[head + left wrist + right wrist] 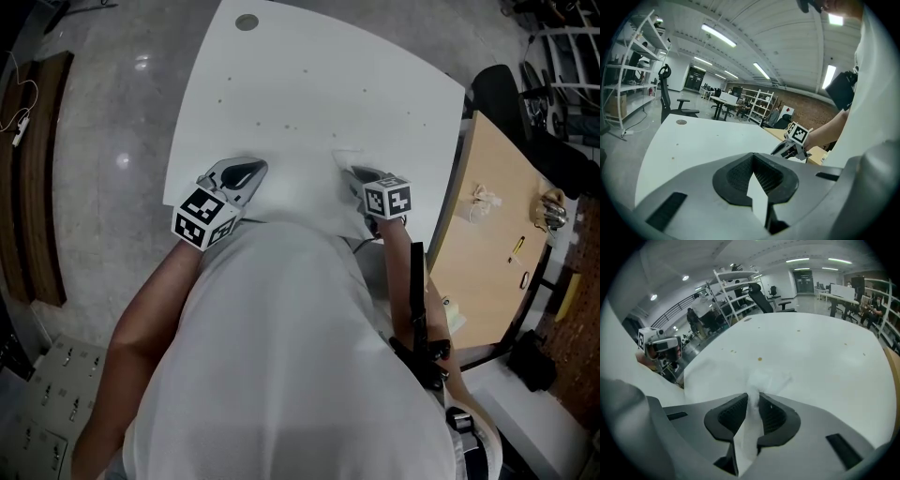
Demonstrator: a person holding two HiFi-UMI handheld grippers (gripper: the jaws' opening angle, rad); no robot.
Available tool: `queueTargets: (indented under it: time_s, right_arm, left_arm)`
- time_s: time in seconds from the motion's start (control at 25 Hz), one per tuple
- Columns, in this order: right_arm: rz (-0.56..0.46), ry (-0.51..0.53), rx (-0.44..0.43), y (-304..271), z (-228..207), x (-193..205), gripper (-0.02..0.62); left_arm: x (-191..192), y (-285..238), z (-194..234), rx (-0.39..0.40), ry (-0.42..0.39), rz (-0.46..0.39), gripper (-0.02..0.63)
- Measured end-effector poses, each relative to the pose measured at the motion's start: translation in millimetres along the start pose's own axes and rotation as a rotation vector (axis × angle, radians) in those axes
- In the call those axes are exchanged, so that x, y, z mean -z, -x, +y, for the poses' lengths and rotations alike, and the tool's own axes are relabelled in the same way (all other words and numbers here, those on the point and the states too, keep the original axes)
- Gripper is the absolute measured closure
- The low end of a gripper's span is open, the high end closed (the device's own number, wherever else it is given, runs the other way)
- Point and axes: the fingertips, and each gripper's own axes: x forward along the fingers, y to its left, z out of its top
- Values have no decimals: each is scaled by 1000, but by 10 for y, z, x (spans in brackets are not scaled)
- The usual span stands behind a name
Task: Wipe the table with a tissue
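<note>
**Right gripper pinching the tissue on the white table**

Right gripper (753,403) is clamping its jaws on a white tissue (761,378). The tissue is bunching out past the pads at mid-frame and lying on the white table (825,348). Just above it in the frame, small brown spots (760,359) are dotting the tabletop. Left gripper (752,164) is hovering at the table's near edge, left of centre in the head view. Its jaws are standing a narrow gap apart, with only a white sliver showing between them. At the head view's right, a wooden desk (487,253) is carrying crumpled paper (483,200). The person's white shirt (281,356) is filling the lower frame.
</note>
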Motion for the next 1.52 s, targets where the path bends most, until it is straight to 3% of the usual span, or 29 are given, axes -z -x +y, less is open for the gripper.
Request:
queueTargets:
  time_s: [0.2, 0.36, 0.8, 1.08, 1.52]
  right_arm:
    - [-143, -111, 13, 171, -215, -376, 515]
    - [-189, -127, 77, 164, -442, -686, 515]
    - [-64, 9, 133, -255, -472, -868, 517]
    - [-11, 101, 64, -359, -254, -904, 517]
    - [49, 297, 41, -424, 55, -693, 517]
  left_arm:
    - [40, 87, 61, -16, 5, -7, 599]
    - [72, 226, 111, -42, 23, -17, 599]
    - [214, 449, 297, -106, 69, -7, 599]
    - [211, 437, 331, -96, 70, -4, 598]
    - [214, 466, 342, -84, 63, 2, 598]
